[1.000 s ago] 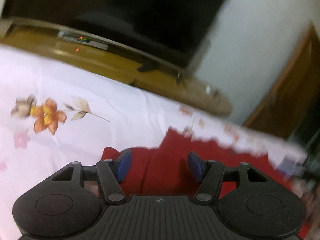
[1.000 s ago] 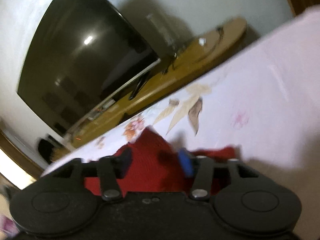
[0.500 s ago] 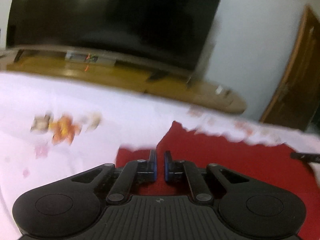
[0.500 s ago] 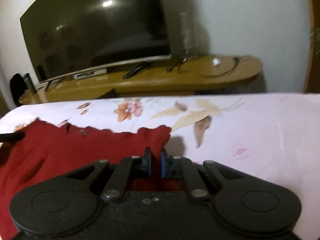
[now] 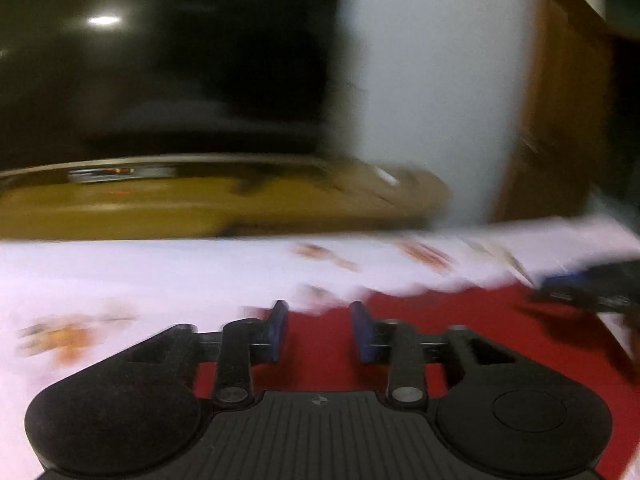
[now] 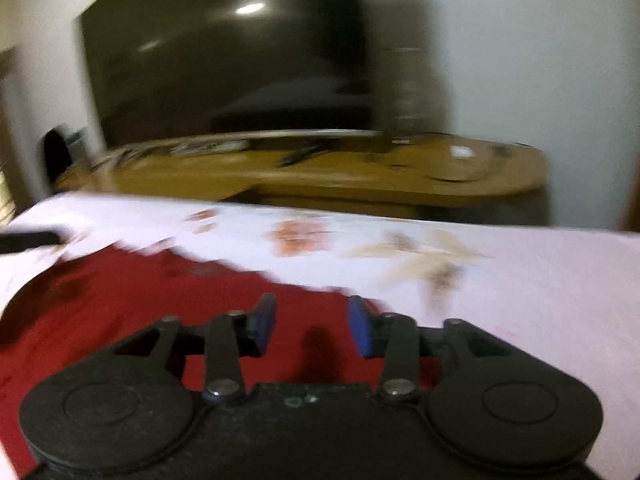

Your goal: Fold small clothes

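1. Left wrist view: The left gripper (image 5: 319, 330) hovers above the near corner of a red knit garment (image 5: 460, 320) spread on a bed under a white floral bedsheet (image 5: 160, 276). Half a second ago its blue pads were pinched almost together over the cloth; now the jaws are opening, halfway apart, with nothing clamped between them. That reads as a release, the corner set down. The right gripper (image 5: 592, 288) shows as a dark blur at the garment's far right edge.

2. Right wrist view: The right gripper (image 6: 310, 326) mirrors it, jaws opening from a near-shut pinch, the red cloth lying beneath the pads rather than gripped. The garment looks soft and matte, its far edge wavy against the smooth printed sheet. Beyond the bed's far edge stand a rounded wooden TV stand (image 6: 360, 176) and a glossy dark television (image 6: 224, 68). One fold step appears finished.
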Motion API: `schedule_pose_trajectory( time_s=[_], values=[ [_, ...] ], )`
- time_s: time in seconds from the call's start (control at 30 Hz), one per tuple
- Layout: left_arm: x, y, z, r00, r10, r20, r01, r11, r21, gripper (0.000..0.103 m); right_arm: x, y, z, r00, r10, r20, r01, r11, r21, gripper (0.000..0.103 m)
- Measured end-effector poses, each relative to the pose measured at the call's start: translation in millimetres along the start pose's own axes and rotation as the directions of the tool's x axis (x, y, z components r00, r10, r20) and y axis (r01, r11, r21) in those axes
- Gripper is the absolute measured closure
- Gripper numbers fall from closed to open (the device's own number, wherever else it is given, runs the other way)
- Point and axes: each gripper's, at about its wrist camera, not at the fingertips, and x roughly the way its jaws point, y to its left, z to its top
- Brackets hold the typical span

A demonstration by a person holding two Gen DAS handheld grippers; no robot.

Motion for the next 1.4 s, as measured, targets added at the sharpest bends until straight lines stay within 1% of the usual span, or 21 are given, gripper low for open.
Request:
schedule_pose_trajectory(
  time_s=[0.03,0.1,0.17,0.2,0.23,0.37,0.43,0.5,0.53,0.57,0.67,0.73,0.8,0.87,0.93,1.0,1.07,1.13,1.2,1.3,1.4],
  values=[
    [8.5,-14.7,-0.3,0.999,-0.028,-0.026,0.029,0.999,0.039,0.041,9.3,13.6,2.1,0.999,0.029,-0.03,-0.03,0.999,-0.03,0.064],
    [21.3,-37.8,-6.6,0.994,-0.081,-0.067,0.088,0.99,0.112,0.04,25.6,36.0,1.2,0.992,0.085,-0.09,-0.091,0.994,-0.065,0.068],
    [29.7,-42.6,-16.6,0.993,-0.052,-0.103,0.068,0.986,0.15,0.04,33.8,49.9,-3.9,0.991,0.074,-0.114,-0.089,0.987,-0.133,0.062],
    [28.1,-32.7,-21.7,0.994,-0.046,-0.097,0.059,0.99,0.13,0.038,34.2,48.9,-5.2,0.992,0.062,-0.112,-0.079,0.985,-0.153,0.057],
    [23.8,-19.5,-24.5,0.995,-0.04,-0.092,0.049,0.995,0.089,0.035,31.4,42.6,-5.8,0.993,0.047,-0.107,-0.062,0.987,-0.149,0.051],
    [-2.5,37.6,-37.6,0.997,-0.008,-0.078,0.006,0.999,-0.033,0.035,14.4,-9.5,-15.8,0.988,-0.089,-0.125,0.074,0.991,-0.115,0.052],
    [-8.9,49.3,-42.0,0.996,0.001,-0.084,-0.004,0.999,-0.038,0.035,3.3,-37.8,-22.0,0.989,-0.071,-0.133,0.064,0.996,-0.056,0.051],
    [-14.6,48.0,-40.4,0.996,0.02,-0.088,-0.023,0.999,-0.035,0.035,-4.1,-49.7,-21.4,0.99,-0.046,-0.137,0.046,0.999,-0.003,0.052],
    [-19.1,40.8,-37.2,0.996,0.046,-0.081,-0.048,0.999,-0.021,0.035,-9.1,-47.7,-19.1,0.991,-0.051,-0.122,0.053,0.999,0.008,0.059],
    [-24.1,31.0,-34.8,0.997,0.043,-0.072,-0.043,0.999,-0.004,0.035,-16.3,-41.0,-17.4,0.994,-0.045,-0.096,0.046,0.999,0.004,0.064],
    [-39.1,-9.0,-25.2,0.999,-0.016,-0.037,0.017,1.0,0.027,0.035,-35.3,0.3,-16.2,0.999,0.033,-0.035,-0.034,0.999,-0.036,0.067],
    [-36.4,-33.3,-28.6,0.997,-0.043,-0.057,0.043,0.999,0.0,0.035,-39.3,36.3,-20.7,0.995,0.091,-0.033,-0.093,0.992,-0.089,0.069],
    [-31.4,-50.3,-39.6,0.995,-0.055,-0.08,0.054,0.999,-0.005,0.035,-34.3,72.8,-26.8,0.992,0.112,-0.052,-0.119,0.984,-0.135,0.068],
    [-22.6,-56.4,-52.2,0.992,-0.001,-0.124,0.001,1.0,-0.001,0.035,-26.7,99.7,-34.5,0.994,0.084,-0.068,-0.095,0.976,-0.197,0.066],
    [-26.9,-49.8,-61.8,0.995,-0.009,-0.1,0.009,1.0,-0.003,0.035,-19.7,109.6,-44.4,0.996,0.009,-0.091,-0.031,0.968,-0.248,0.064],
    [-36.2,-38.4,-63.6,0.995,0.006,-0.097,-0.006,1.0,-0.005,0.035,-21.2,91.1,-51.6,0.994,-0.063,-0.086,0.043,0.976,-0.213,0.065],
    [-45.1,-26.2,-65.9,0.995,0.025,-0.098,-0.026,1.0,-0.014,0.035,-30.9,49.7,-55.9,0.989,-0.12,-0.09,0.109,0.987,-0.114,0.068],
    [-53.2,-14.0,-69.2,0.995,0.014,-0.097,-0.017,0.999,-0.031,0.035,-44.8,13.5,-61.6,0.987,-0.136,-0.09,0.135,0.991,-0.023,0.071],
    [-58.3,-9.3,-72.0,0.995,0.018,-0.097,-0.022,0.999,-0.036,0.035,-48.4,-1.2,-62.7,0.983,-0.155,-0.1,0.157,0.988,0.007,0.071],
    [-67.1,-14.0,-67.3,0.995,0.044,-0.086,-0.048,0.998,-0.046,0.035,-58.0,-2.4,-61.1,0.984,-0.153,-0.087,0.156,0.987,0.024,0.067],
    [-78.4,-27.3,-63.5,0.999,0.014,-0.051,-0.017,0.997,-0.074,0.035,-74.7,19.0,-60.5,0.991,-0.126,-0.036,0.127,0.991,0.032,0.063]
  ],
)
